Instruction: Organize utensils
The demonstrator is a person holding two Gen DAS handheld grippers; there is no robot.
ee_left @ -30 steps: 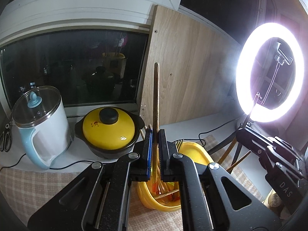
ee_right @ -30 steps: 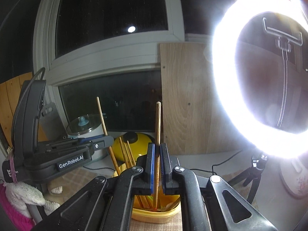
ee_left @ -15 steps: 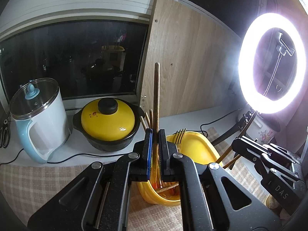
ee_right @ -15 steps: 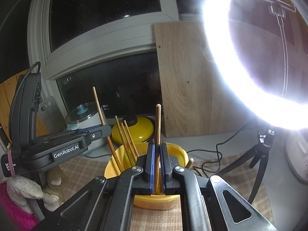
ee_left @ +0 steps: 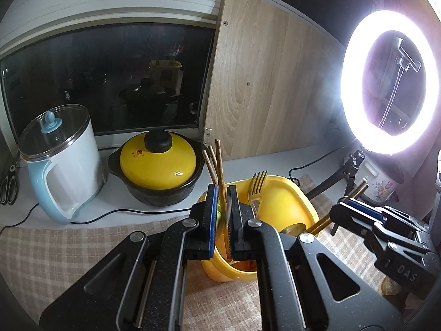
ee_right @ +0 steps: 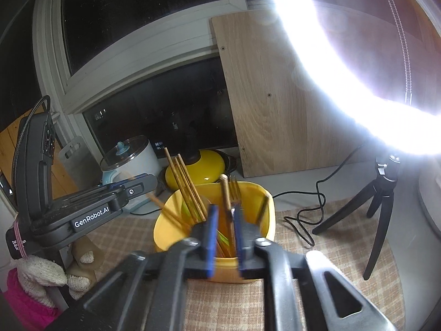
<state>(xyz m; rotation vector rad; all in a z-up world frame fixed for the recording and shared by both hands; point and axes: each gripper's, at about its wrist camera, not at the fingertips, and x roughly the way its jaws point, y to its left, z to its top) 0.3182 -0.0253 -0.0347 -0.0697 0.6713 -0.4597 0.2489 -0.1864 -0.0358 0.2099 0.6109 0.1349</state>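
A yellow utensil holder (ee_left: 303, 201) (ee_right: 264, 193) stands on the checked mat and holds several wooden chopsticks (ee_right: 182, 182) and a gold fork (ee_left: 257, 184) (ee_right: 234, 190). My left gripper (ee_left: 222, 207) (ee_right: 143, 184) hangs over its left rim, shut on one upright chopstick (ee_left: 218, 162) whose lower end reaches into the holder. My right gripper (ee_right: 224, 215) (ee_left: 341, 209) is over the near rim. Its jaws are opening, and a chopstick (ee_right: 225, 193) stands loose between them with its lower end in the holder.
Behind the holder are a black pot with a yellow lid (ee_left: 158, 165), a white and blue kettle (ee_left: 60, 160) and a leaning wooden board (ee_left: 264, 96). A lit ring light (ee_left: 388, 82) on a tripod (ee_right: 383, 207) with a cable (ee_right: 303, 220) stands right. Scissors (ee_left: 8, 184) lie far left.
The right jaws have parted and their chopstick has dropped lower into the holder. The left gripper's chopstick also stands lower between its jaws. Both grippers have come closer to the holder.
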